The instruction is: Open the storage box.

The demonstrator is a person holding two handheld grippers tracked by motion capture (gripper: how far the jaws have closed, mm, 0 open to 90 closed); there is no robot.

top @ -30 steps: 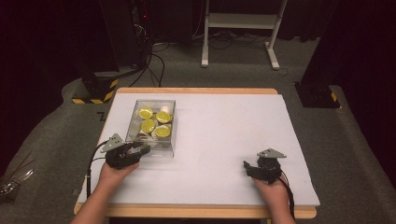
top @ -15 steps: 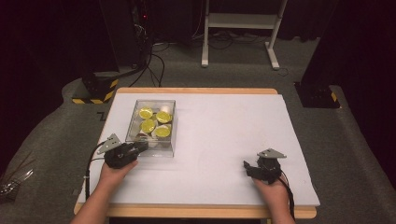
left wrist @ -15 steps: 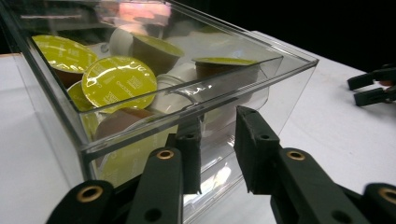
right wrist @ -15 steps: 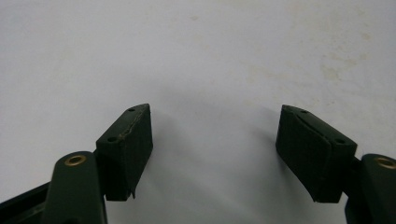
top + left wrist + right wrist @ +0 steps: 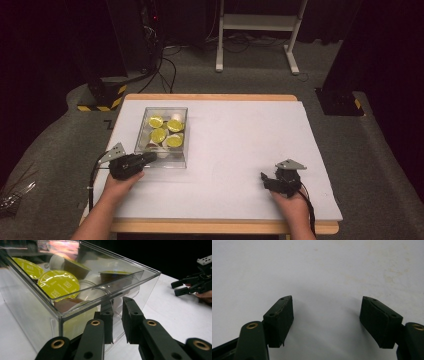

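Left gripper [image 5: 150, 158]: black body, grey three-cornered plate behind fingers, black cable trailing back from it. Fingers [image 5: 132, 320] matte black, flat rectangular pads with small screw holes; brass-ringed rivets on linkage arms just behind pads. Right gripper [image 5: 263, 179]: same black build, grey plate, black cable. Forearms bare, no sleeves visible.

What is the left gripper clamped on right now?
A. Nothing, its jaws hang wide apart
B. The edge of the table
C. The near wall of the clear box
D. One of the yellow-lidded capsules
C: in the left gripper view, the left gripper has one jaw inside and one outside the near wall of the clear box, closed on it, while the capsules lie untouched inside.
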